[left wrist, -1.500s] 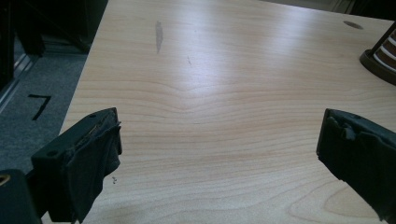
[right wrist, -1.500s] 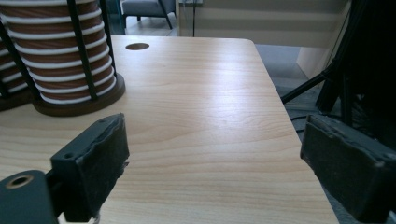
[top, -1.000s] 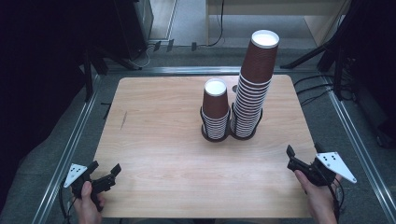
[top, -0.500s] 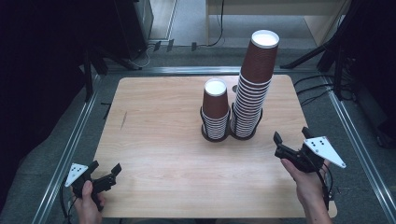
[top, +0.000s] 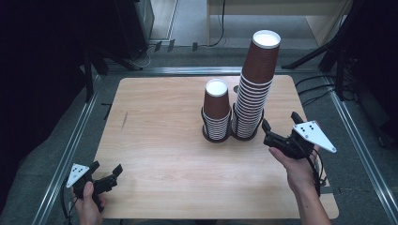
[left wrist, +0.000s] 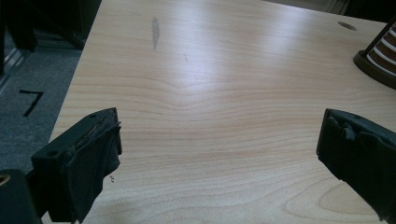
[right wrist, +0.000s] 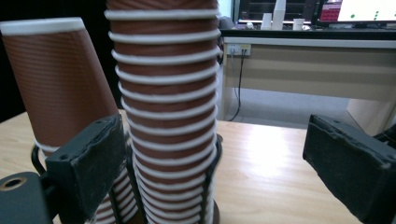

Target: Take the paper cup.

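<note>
Standing in a wire holder at the bench's far middle: tall cup stack, short cup stack touching beside it. Hovering just right of the tall stack: right gripper, jaws just opening, gripping nothing. Resting well left: left gripper, gaping wide, empty.

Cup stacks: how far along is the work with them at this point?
Done: nothing visibly; the tall cup stack and short cup stack both sit in their black holder. In hand: the right gripper is beside the tall stack, its jaws just opening and empty. The left gripper rests open at the table's near edge. Left: gripping and moving any cup.
</note>
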`<state>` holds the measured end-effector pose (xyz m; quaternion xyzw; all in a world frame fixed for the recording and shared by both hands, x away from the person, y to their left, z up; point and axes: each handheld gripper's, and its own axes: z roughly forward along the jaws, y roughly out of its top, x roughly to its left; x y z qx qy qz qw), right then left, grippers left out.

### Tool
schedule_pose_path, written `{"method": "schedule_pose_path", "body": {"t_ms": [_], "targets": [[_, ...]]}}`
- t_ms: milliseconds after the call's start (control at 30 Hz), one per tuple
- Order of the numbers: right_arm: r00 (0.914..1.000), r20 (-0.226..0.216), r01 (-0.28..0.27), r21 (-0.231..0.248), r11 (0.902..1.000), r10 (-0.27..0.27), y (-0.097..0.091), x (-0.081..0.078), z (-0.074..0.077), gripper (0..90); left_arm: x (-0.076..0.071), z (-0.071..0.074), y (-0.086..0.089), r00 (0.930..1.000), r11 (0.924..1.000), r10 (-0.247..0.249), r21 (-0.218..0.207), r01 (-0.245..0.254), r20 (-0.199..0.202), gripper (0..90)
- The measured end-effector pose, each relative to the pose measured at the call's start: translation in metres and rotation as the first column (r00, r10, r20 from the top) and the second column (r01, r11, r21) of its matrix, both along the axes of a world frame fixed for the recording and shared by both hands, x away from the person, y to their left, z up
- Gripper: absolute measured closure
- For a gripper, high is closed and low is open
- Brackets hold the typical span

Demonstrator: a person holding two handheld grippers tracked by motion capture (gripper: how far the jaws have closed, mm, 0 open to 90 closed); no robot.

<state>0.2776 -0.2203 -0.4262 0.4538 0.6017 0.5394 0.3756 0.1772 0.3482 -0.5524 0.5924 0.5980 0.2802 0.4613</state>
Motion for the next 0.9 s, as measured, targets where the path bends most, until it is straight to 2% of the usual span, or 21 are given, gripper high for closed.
{"method": "schedule_pose_path", "body": {"t_ms": [200, 667, 900], "targets": [[0.9996, 0.027, -0.009, 0.017, 0.9998, 0.009, 0.016, 0.010, 0.017, 2.9, -0.001, 0.000, -0.001, 1.0000, 1.0000, -0.002, 0.004, 0.002, 0.003, 0.3], [0.9971, 0.069, -0.033, 0.012, 0.9994, 0.032, 0.043, 0.028, 0.049, 0.5, -0.001, 0.000, -0.001, 0.9999, 0.9999, -0.010, 0.000, 0.010, 0.003, 0.3], [0.9966, 0.081, -0.017, 0.037, 0.9992, 0.014, 0.052, 0.035, 0.060, 0.0, -0.001, -0.001, -0.001, 0.9999, 0.9999, -0.015, 0.005, 0.014, 0.001, 0.3]]}}
